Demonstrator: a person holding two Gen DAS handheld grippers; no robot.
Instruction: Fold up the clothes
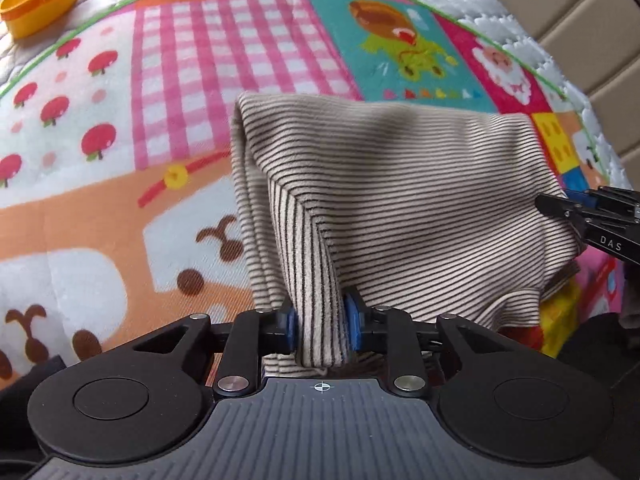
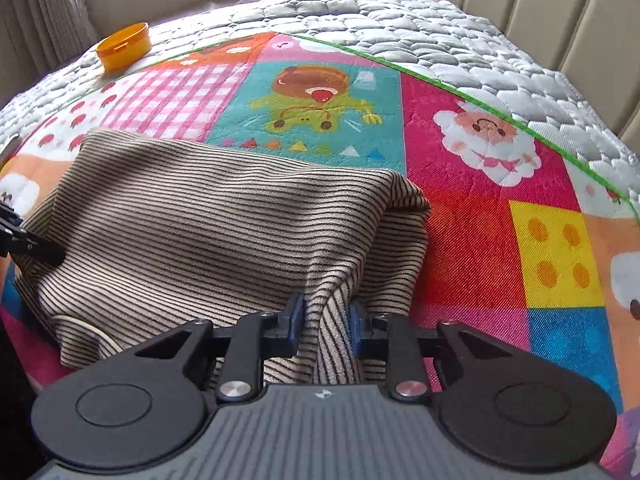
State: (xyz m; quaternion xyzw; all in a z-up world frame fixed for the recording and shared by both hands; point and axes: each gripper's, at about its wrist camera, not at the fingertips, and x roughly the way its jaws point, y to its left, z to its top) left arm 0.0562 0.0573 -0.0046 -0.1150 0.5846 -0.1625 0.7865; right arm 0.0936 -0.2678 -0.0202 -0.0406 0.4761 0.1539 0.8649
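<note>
Both grippers (image 1: pixel 320 328) (image 2: pixel 326 326) pinch the striped garment (image 1: pixel 400 200), its underside hidden

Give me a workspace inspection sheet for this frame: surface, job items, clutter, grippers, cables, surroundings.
Surface: colourful cartoon blanket spread over a white quilted mattress.
Job's things: one striped garment, partly folded, its near edge lifted off the blanket.
Clutter: orange lidded tub on the quilt at the far left.
Grippers: left gripper shut on the garment's left edge; right gripper shut on its right edge.
Cables: nothing seen.
Surroundings: beige padded headboard behind the mattress; curtain at the far left.
</note>
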